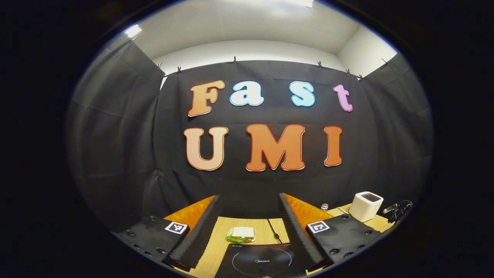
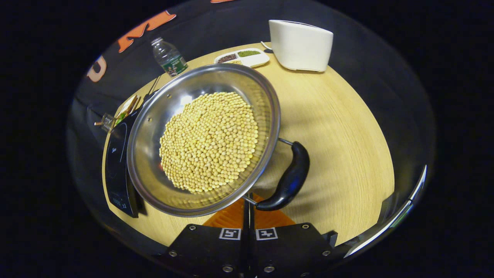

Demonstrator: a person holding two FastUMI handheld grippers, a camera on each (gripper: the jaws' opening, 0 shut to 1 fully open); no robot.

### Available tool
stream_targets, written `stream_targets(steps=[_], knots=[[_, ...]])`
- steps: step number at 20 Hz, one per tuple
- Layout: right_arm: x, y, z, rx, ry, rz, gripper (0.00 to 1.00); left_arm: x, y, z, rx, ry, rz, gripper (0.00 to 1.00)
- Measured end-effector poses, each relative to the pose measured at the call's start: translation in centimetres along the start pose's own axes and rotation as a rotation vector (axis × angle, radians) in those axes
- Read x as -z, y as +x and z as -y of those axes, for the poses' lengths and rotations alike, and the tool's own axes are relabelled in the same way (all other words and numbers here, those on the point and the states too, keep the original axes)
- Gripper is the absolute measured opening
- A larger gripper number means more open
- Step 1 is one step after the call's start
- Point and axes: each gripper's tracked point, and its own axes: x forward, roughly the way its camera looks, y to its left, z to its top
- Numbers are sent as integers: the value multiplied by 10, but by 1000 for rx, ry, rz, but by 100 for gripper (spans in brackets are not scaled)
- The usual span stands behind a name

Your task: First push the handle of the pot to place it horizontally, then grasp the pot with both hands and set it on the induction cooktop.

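Note:
A steel pot [image 2: 154, 116] full of yellow beans stands on the wooden table [image 2: 339, 127], its left side overlapping the black induction cooktop [image 2: 115, 162] in the right gripper view. The pot's black side handle [image 2: 291, 175] sticks out at the lower right of the rim. My right gripper [image 2: 248, 200] is shut, its tips right at the handle's lower metal rod beside the rim. My left gripper [image 1: 249, 197] is open and held level above the induction cooktop [image 1: 262, 260], with nothing between its fingers.
A white toaster [image 2: 301, 44] and a compartment tray [image 2: 242, 58] of grains stand at the far side, with a water bottle [image 2: 168, 58] behind the pot. A plate with a sandwich [image 1: 241, 233] lies beyond the cooktop. The toaster [image 1: 366, 205] is at the right.

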Motion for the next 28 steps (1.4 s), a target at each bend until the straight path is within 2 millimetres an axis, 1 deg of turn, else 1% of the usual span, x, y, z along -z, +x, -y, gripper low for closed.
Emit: stream_targets(steps=[3,6,11,16,18,20,22,24,25,28], knots=[[-12,-1,10,20,43,30,0,5,5,1,6,-5,-8,97],[-21,-7,18,29,69,48,0,6,8,2,10,-7,-12,97],[-33,-3,25,56,82,62,0,14,10,2,24,-26,-25,97],[-52,-1,39,91,114,93,0,29,14,6,44,-58,-59,98],[-57,0,42,94,124,98,0,32,16,3,29,-48,-53,98],[-65,1,46,103,137,103,0,35,16,5,30,-38,-49,97],[-77,1,48,122,133,126,0,40,17,10,37,-36,-55,97],[-93,-2,49,144,122,163,0,42,18,8,28,-35,-54,98],[-98,-7,47,156,115,178,0,44,20,9,26,-33,-53,97],[-111,-5,43,179,101,193,0,56,22,17,41,-38,-75,98]])
